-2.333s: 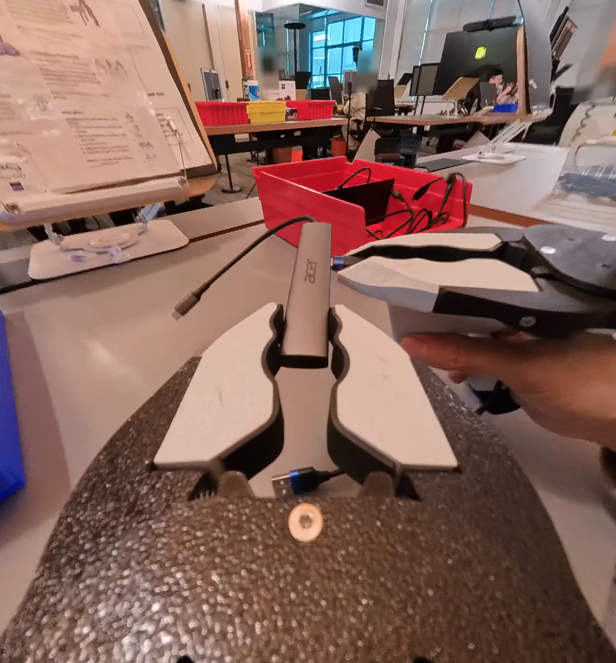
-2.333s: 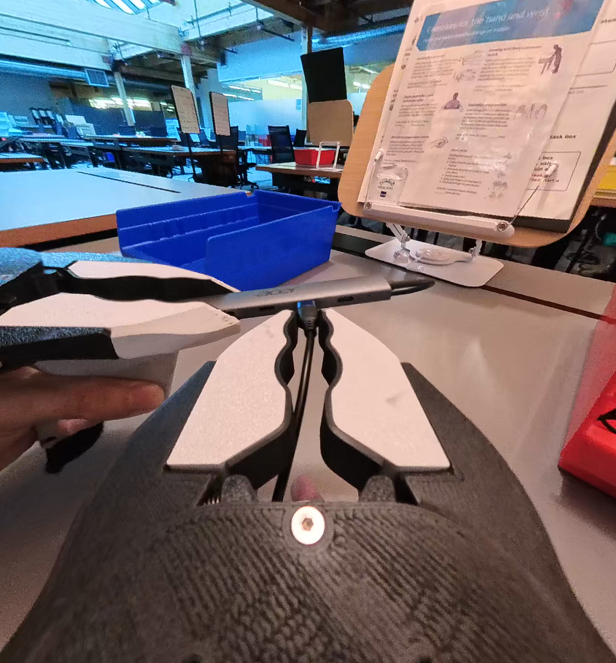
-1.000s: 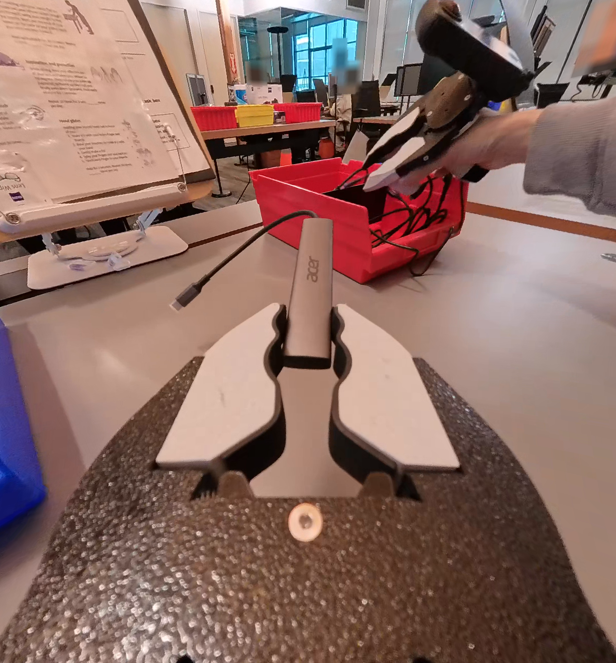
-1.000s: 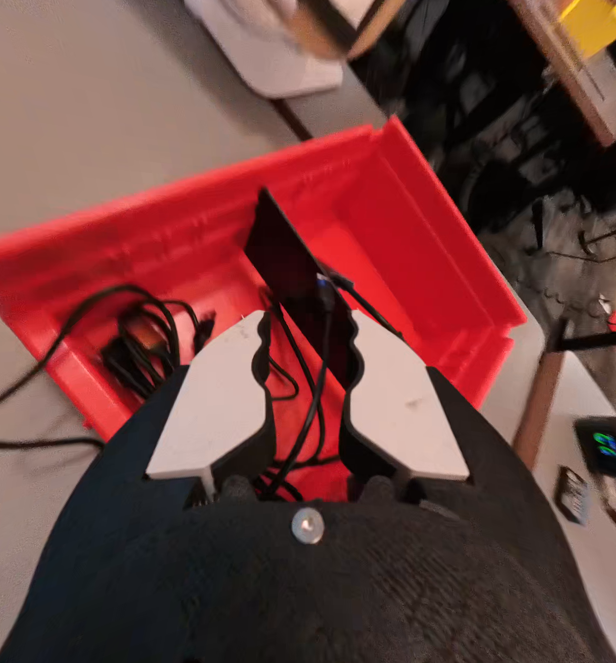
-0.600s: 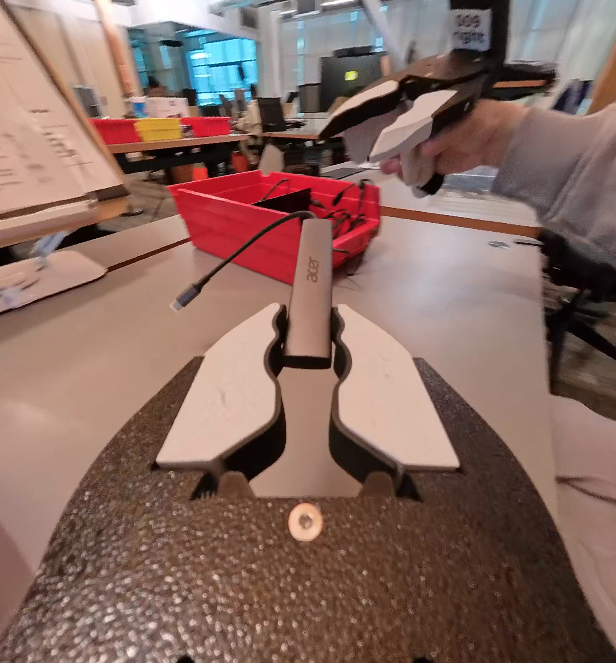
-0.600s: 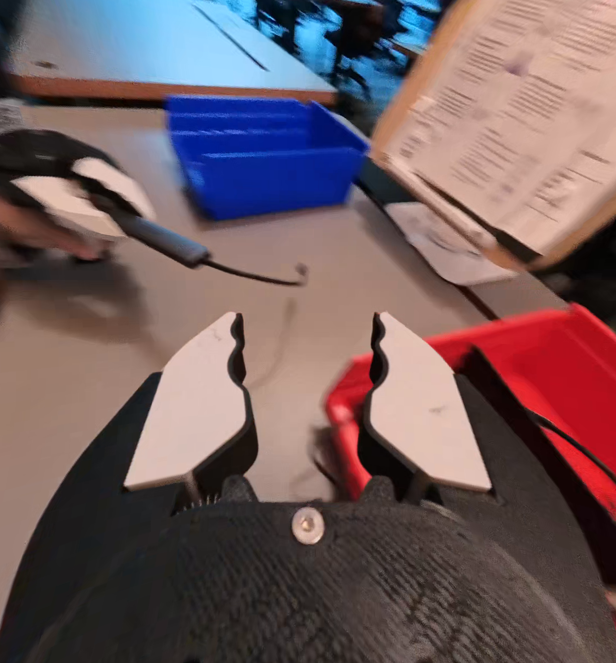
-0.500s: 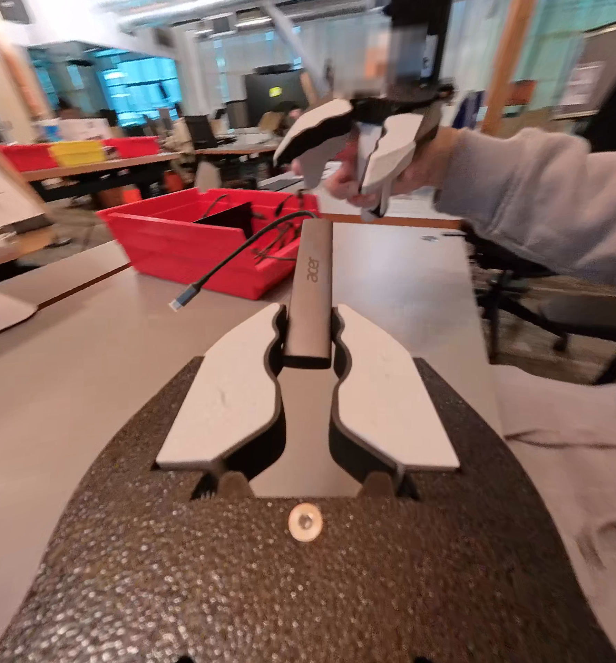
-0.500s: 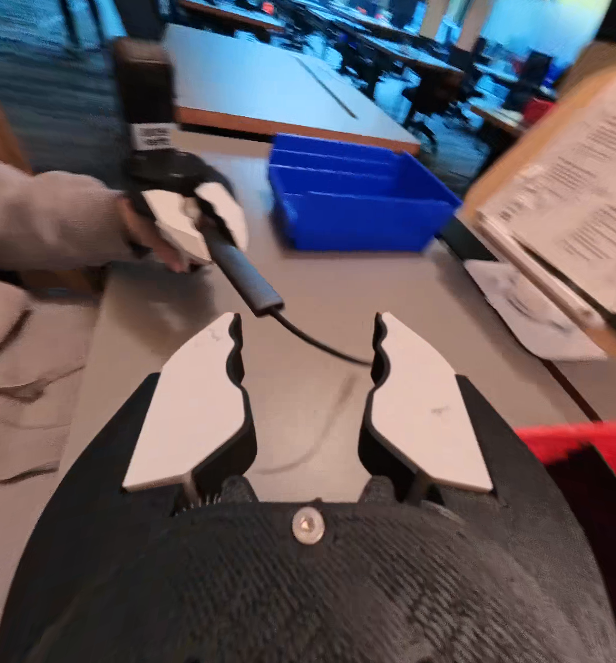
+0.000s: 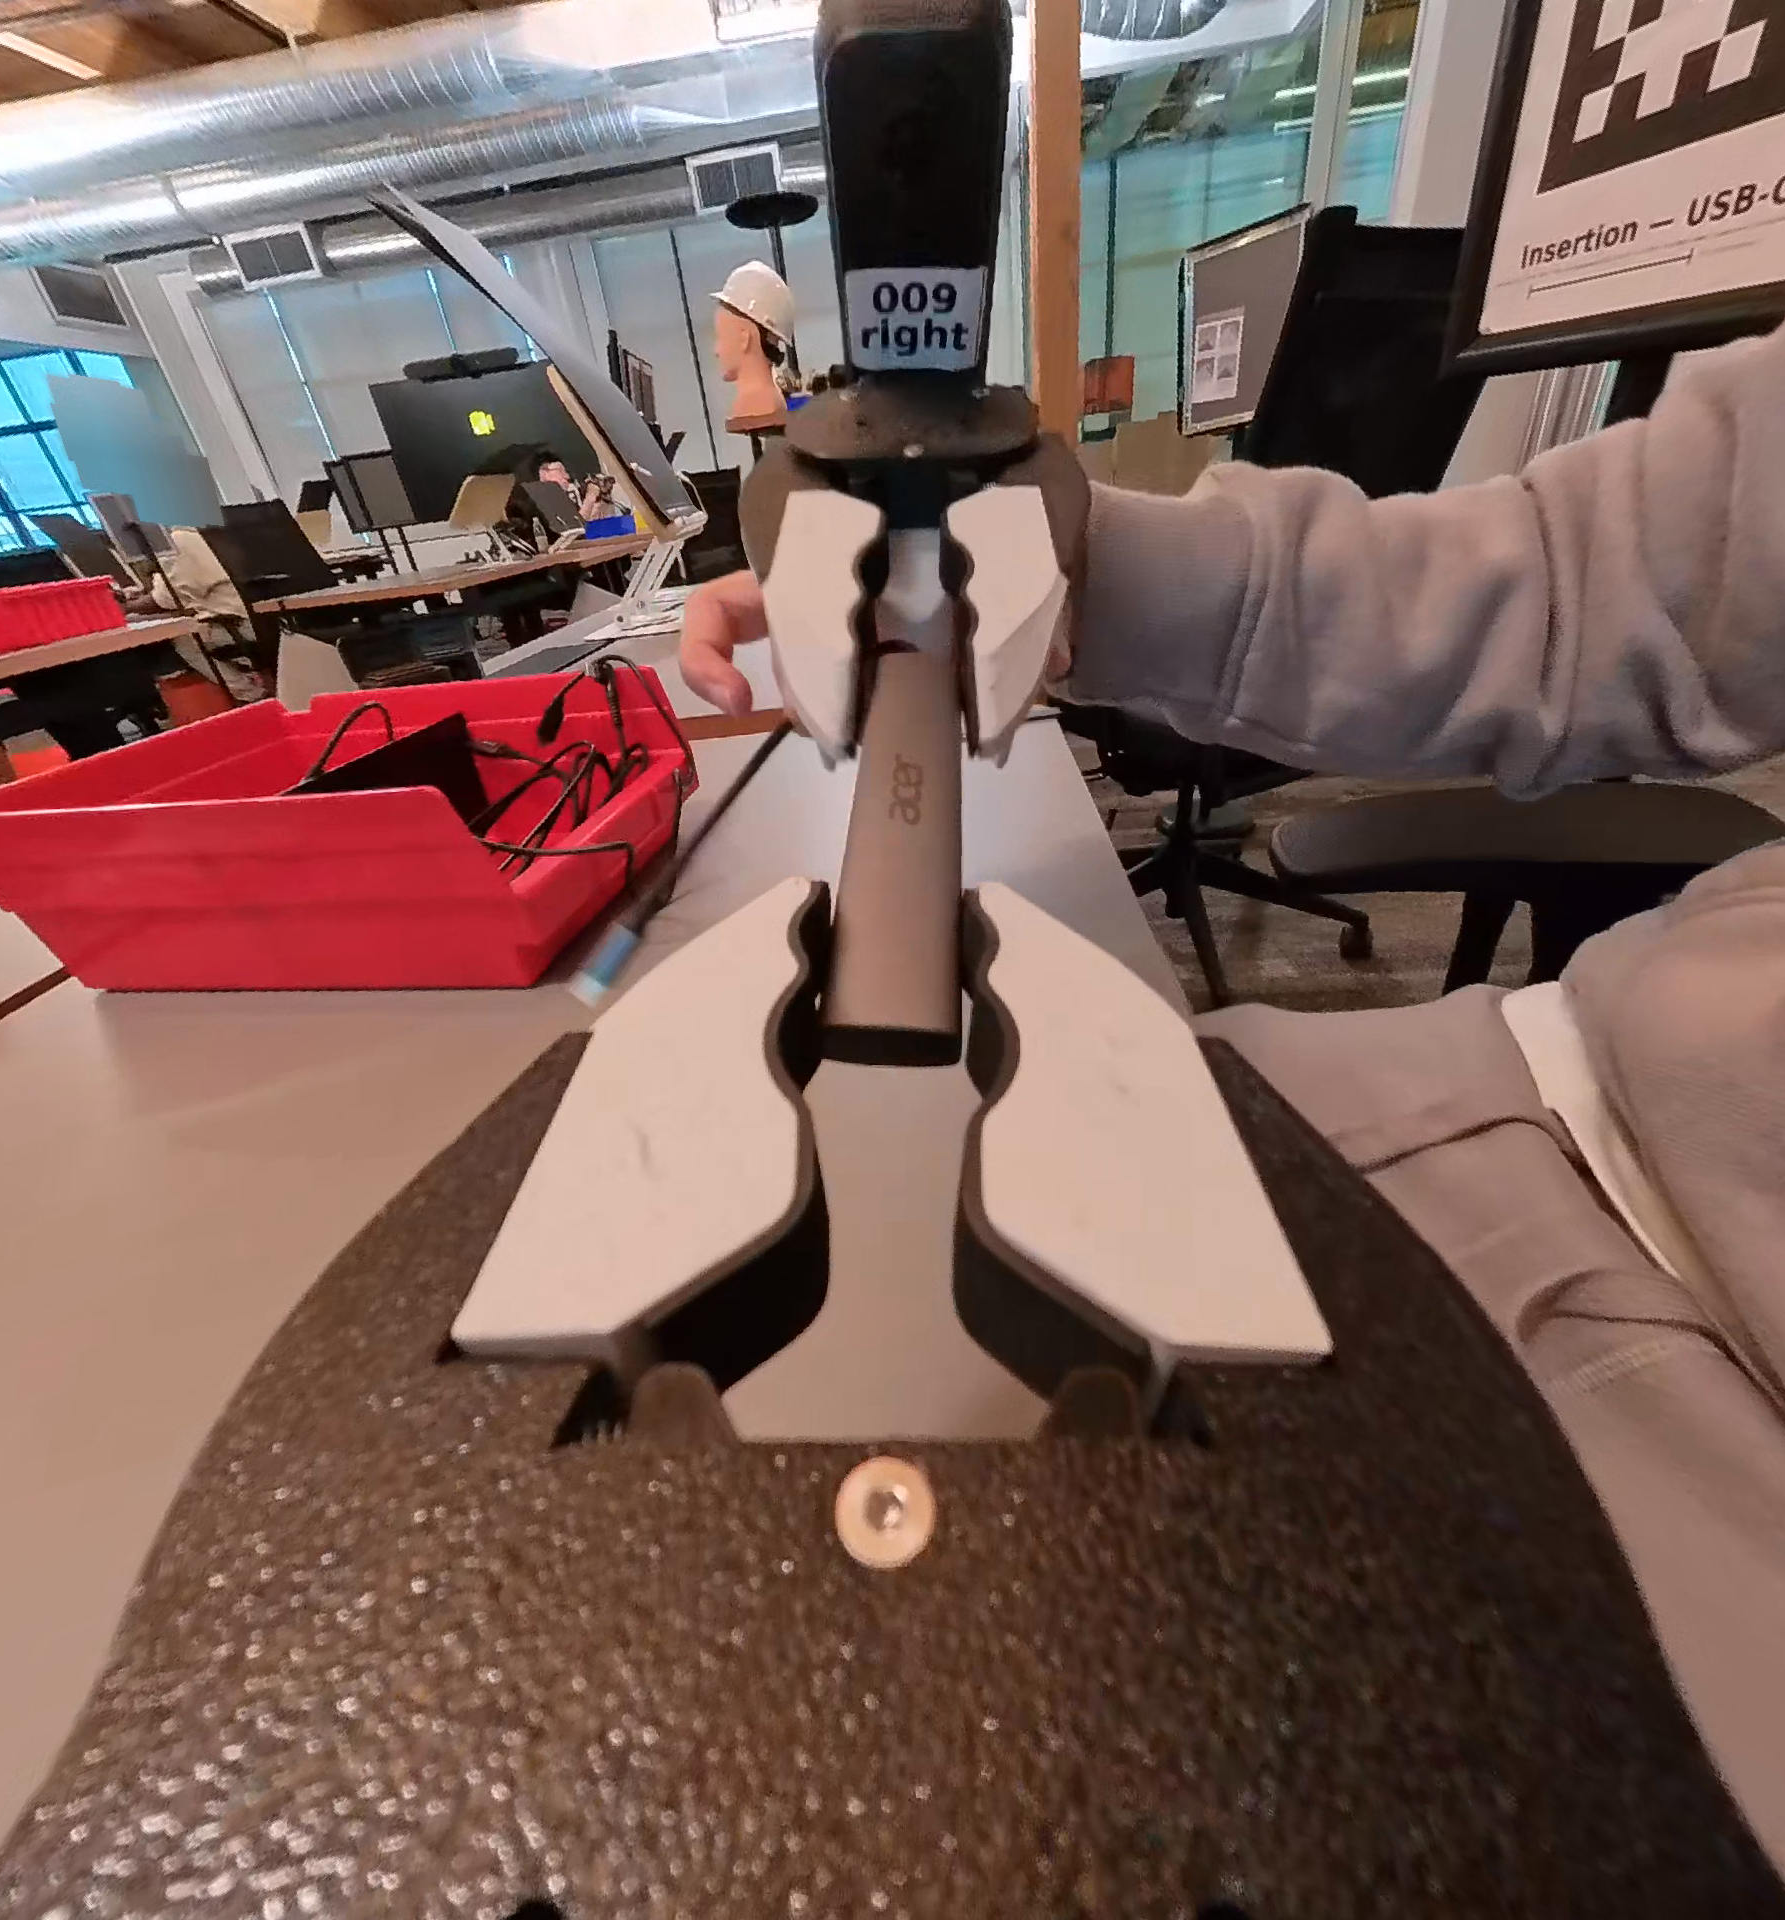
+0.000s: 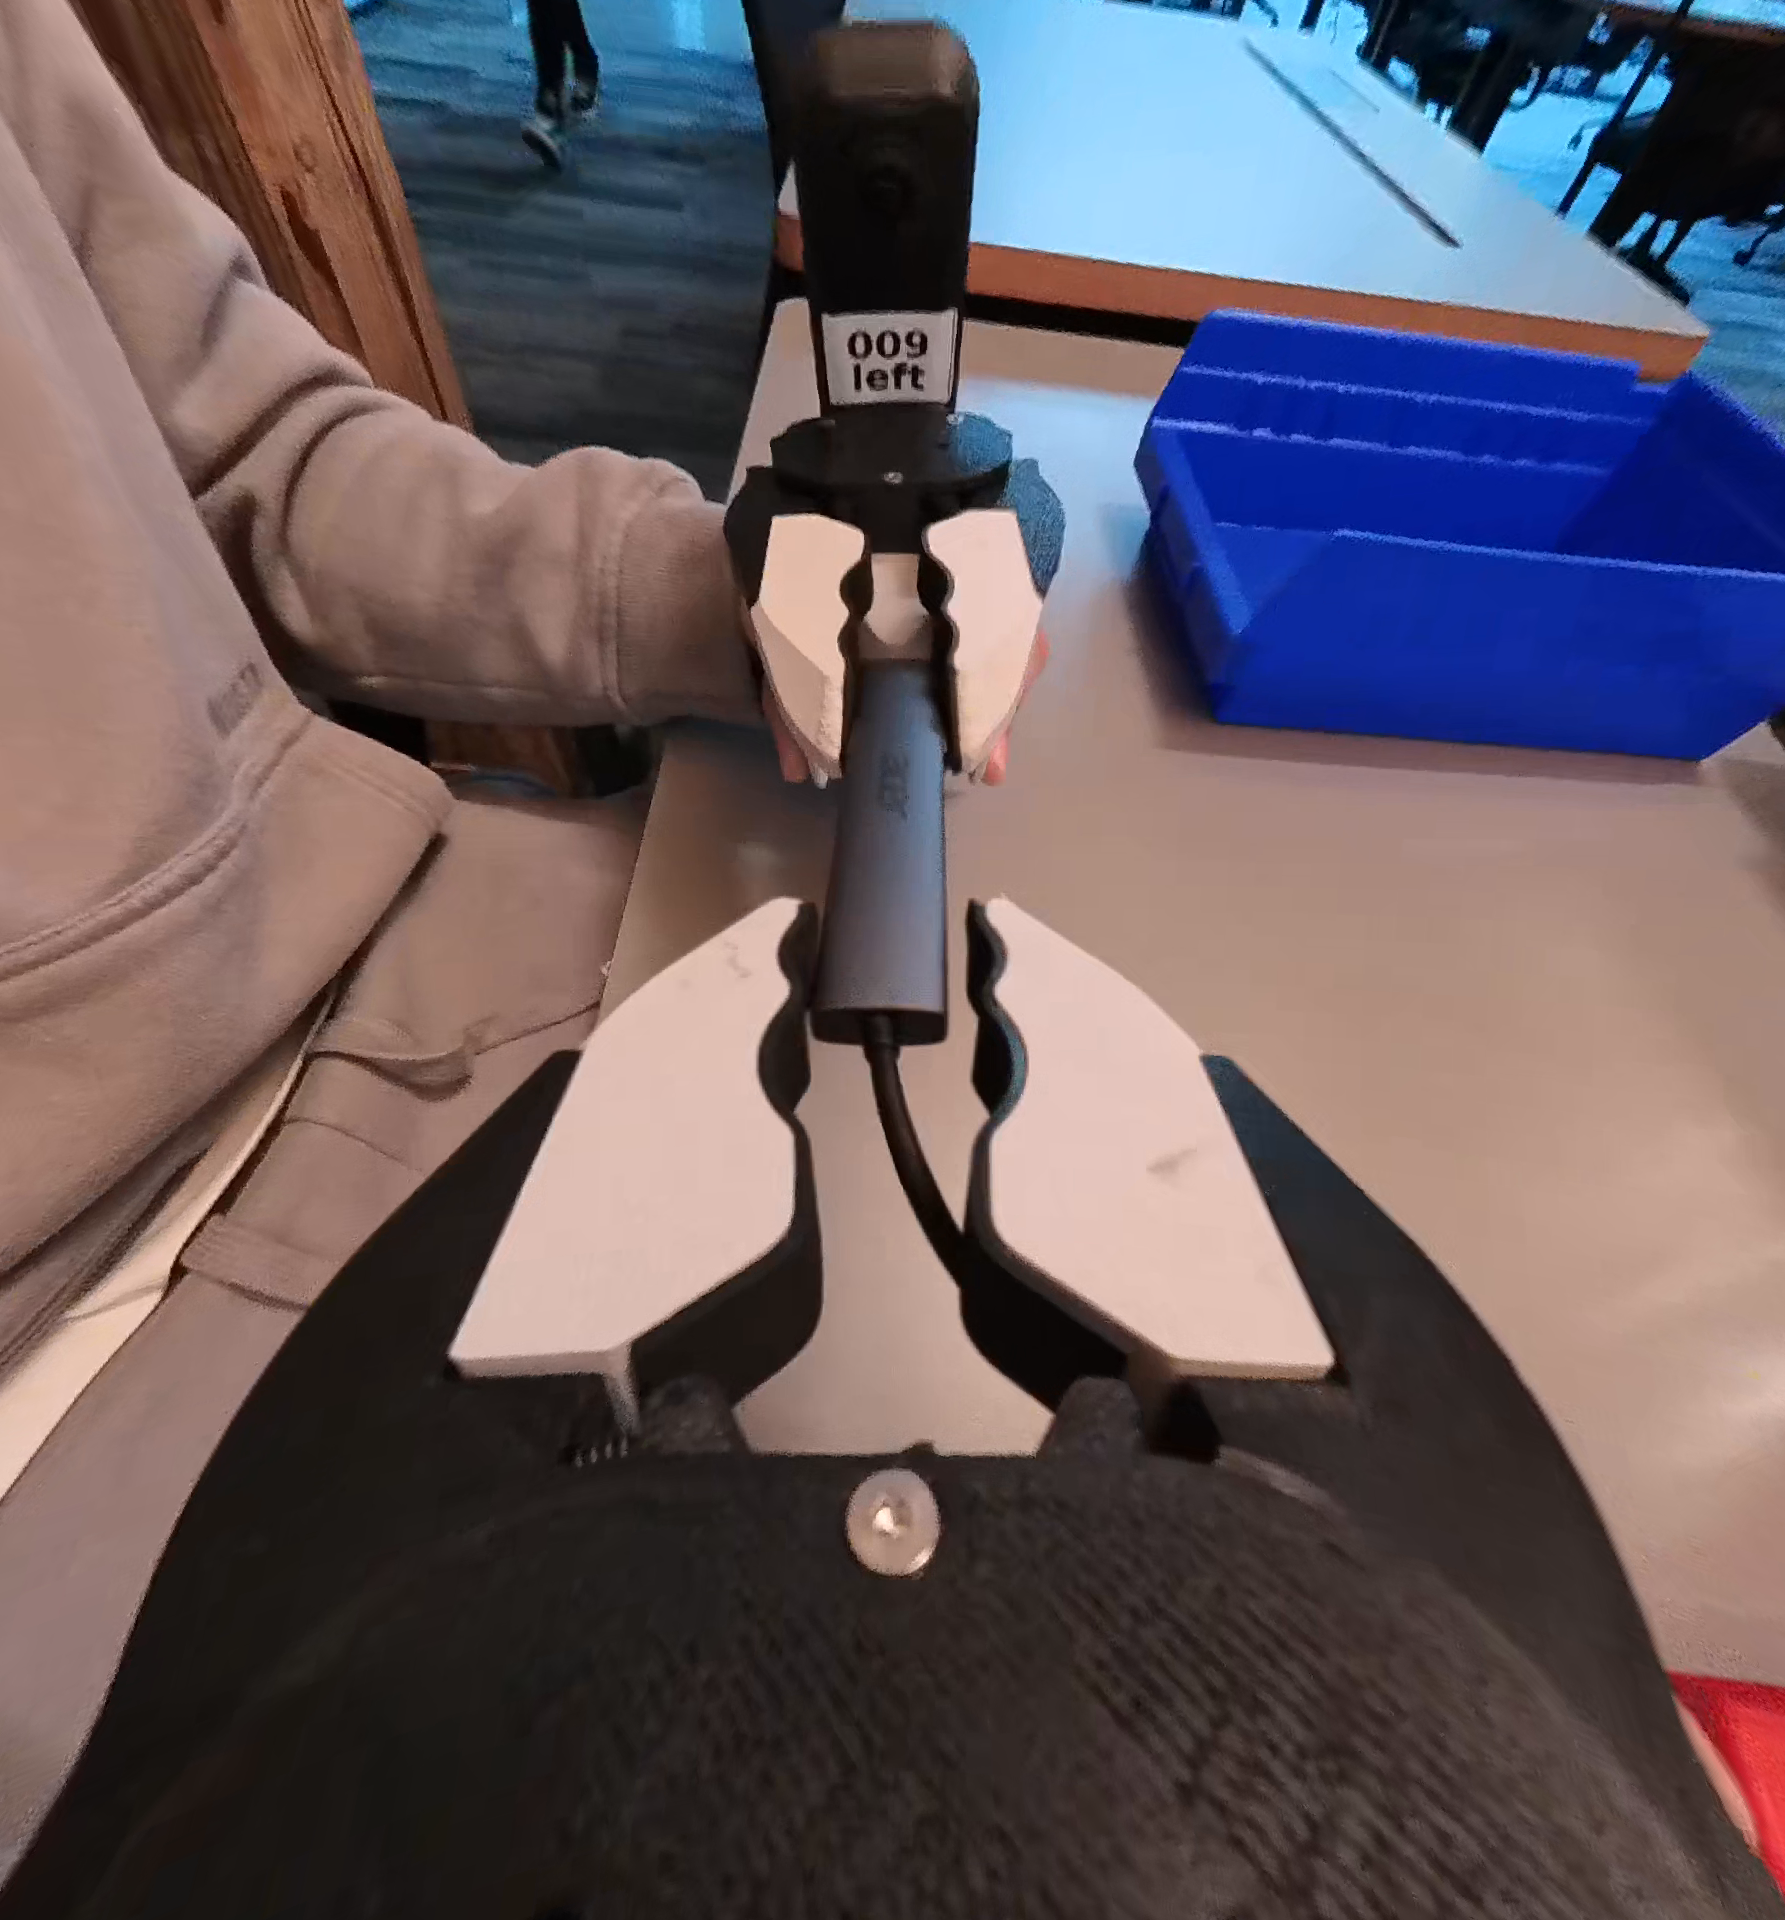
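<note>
**Grey hub held between two facing grippers**

The left gripper [image 9: 893, 935] is clenched on one end of a slim grey hub [image 9: 898, 852], held above the table [image 9: 192, 1143]. The right gripper [image 10: 888, 935] faces it, fingers straddling the hub's cabled end with a sliver of gap showing, not gripping. The black cable [image 10: 914, 1153] trails back between them. A red bin [image 9: 275, 894] and a blue bin [image 10: 1490, 582] stand well apart.

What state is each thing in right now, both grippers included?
left gripper: shut on the grey hub's plain end.
right gripper: open, straddling the hub's cable end, not touching.
grey hub: lifted off the table, cable hanging.
red bin: holds tangled cables.
blue bin: looks empty.
</note>
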### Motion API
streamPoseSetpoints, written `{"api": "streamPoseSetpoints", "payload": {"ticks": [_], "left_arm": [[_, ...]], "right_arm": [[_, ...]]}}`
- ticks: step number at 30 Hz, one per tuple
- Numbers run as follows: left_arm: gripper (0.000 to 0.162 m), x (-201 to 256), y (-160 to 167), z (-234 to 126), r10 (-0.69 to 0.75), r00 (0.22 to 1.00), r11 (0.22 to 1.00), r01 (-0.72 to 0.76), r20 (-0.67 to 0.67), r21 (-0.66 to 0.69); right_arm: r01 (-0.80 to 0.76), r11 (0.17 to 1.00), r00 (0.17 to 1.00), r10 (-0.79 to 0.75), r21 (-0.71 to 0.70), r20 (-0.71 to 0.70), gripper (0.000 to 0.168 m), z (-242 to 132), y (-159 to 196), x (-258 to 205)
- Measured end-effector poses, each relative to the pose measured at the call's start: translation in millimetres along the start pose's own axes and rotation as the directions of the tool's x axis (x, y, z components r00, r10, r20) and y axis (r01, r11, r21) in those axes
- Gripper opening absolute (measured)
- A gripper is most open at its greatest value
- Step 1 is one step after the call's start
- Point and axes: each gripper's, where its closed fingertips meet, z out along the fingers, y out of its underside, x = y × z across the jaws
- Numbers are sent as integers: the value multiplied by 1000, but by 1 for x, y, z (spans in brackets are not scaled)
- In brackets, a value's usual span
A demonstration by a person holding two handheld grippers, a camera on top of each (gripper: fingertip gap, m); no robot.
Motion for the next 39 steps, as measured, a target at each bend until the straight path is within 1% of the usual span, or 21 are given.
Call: {"api": "streamPoseSetpoints", "payload": {"ticks": [1,6,9,10,12,13,15,16,18,19,22,23,25,27,29,31,35,37,38,39], "left_arm": [[23,0,-1,1,2,1000,1000,-2,3,4],[23,-2,0,0,8,1000,1000,-8,12,4],[25,-5,0,0,-5,999,1000,5,37,13],[29,-9,0,0,-7,998,1000,6,69,18],[60,-22,-6,-2,-4,985,999,-5,173,54],[67,-28,-8,-5,0,976,998,-15,216,66],[75,-37,-7,-9,15,960,998,-32,280,54],[76,-40,-5,-11,20,954,998,-35,299,45],[75,-43,0,-11,11,951,999,-22,310,32],[74,-44,3,-11,3,949,999,-13,317,30],[69,-48,10,-10,-14,945,1000,9,327,17],[68,-49,12,-11,-16,942,1000,12,336,12],[65,-51,12,-11,-19,937,1000,14,348,16],[64,-52,11,-11,-22,936,1000,16,351,21],[63,-52,11,-10,-26,935,1000,18,353,24],[63,-52,11,-9,-27,937,999,20,348,26],[62,-52,11,-8,-34,937,999,27,348,25],[61,-54,12,-9,-44,936,999,36,350,29],[61,-54,11,-9,-49,935,999,40,351,33],[61,-54,11,-10,-53,935,998,42,350,39]], "right_arm": [[-8,1000,1000,8,-12,3,24,2,2,-1],[-70,997,998,70,13,-5,23,5,3,1],[-72,997,997,72,-36,-8,24,5,7,4],[-53,998,998,52,-38,-25,23,3,5,7],[-4,998,997,-1,-70,-71,24,-9,1,19],[11,996,991,-22,-89,-128,23,-20,-3,32],[56,992,963,-85,-117,-256,24,-51,-13,65],[75,986,940,-119,-146,-319,24,-69,-17,85],[92,963,854,-208,-255,-477,24,-111,-18,135],[57,948,818,-224,-313,-529,24,-131,-13,160],[-50,876,757,-280,-480,-590,24,-182,11,224],[-87,855,754,-279,-511,-595,24,-193,19,242],[-134,825,803,-234,-549,-548,24,-200,37,265],[-215,804,817,-163,-555,-553,24,-202,54,288],[-296,792,848,-40,-535,-528,24,-193,72,301],[-333,788,852,17,-517,-524,24,-185,84,318],[-377,765,831,29,-522,-556,24,-182,113,348],[-380,767,756,-63,-516,-651,42,-193,123,371],[-387,775,728,-75,-500,-681,42,-196,124,377],[-397,786,724,-48,-473,-688,42,-196,124,376]]}}
